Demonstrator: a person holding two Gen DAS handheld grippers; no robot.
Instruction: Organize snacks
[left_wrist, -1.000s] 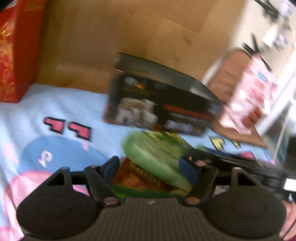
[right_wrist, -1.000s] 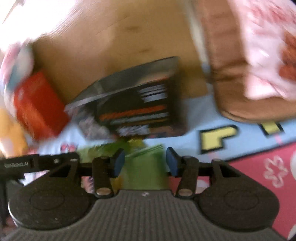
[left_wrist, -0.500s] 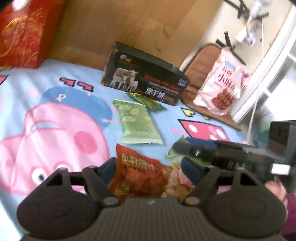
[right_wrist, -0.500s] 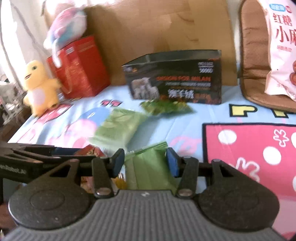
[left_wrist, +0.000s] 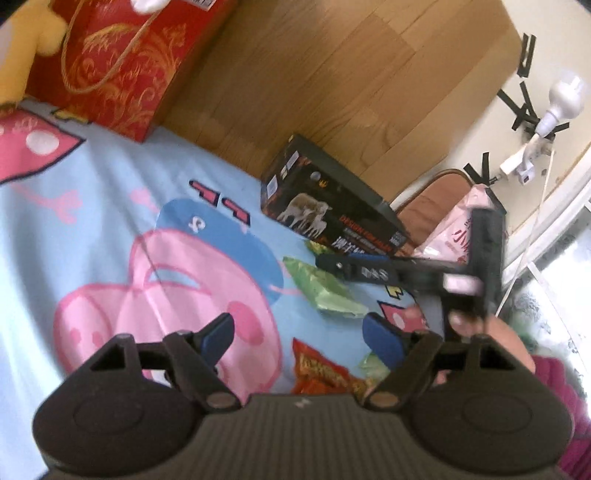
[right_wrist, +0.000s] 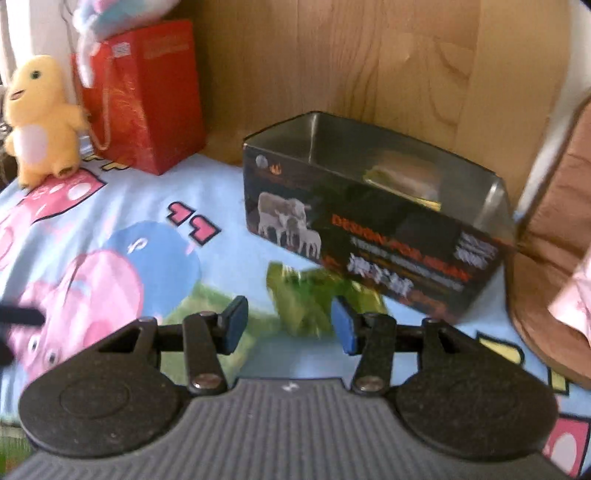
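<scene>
A black open-top box with sheep pictures (right_wrist: 373, 229) stands on the cartoon sheet near the wooden board; a yellowish packet (right_wrist: 406, 181) lies inside it. The box also shows in the left wrist view (left_wrist: 332, 214). My right gripper (right_wrist: 290, 325) is open and empty, hovering over a dark green snack packet (right_wrist: 314, 295) in front of the box. My left gripper (left_wrist: 299, 338) is open and empty above the sheet. A light green packet (left_wrist: 325, 291) lies ahead of it and an orange-red packet (left_wrist: 325, 373) lies just under its right finger. The right gripper body (left_wrist: 424, 273) crosses the left wrist view.
A red gift bag (right_wrist: 144, 96) and a yellow plush toy (right_wrist: 40, 118) stand at the back left. A brown cushion (right_wrist: 554, 229) with a pink snack bag (left_wrist: 458, 232) is at the right. A wooden board (left_wrist: 351, 85) backs the sheet.
Both grippers have let go: the left one was around the orange-red packet, the right one held a green packet. The right gripper has moved forward toward the box. Both stand wider open.
</scene>
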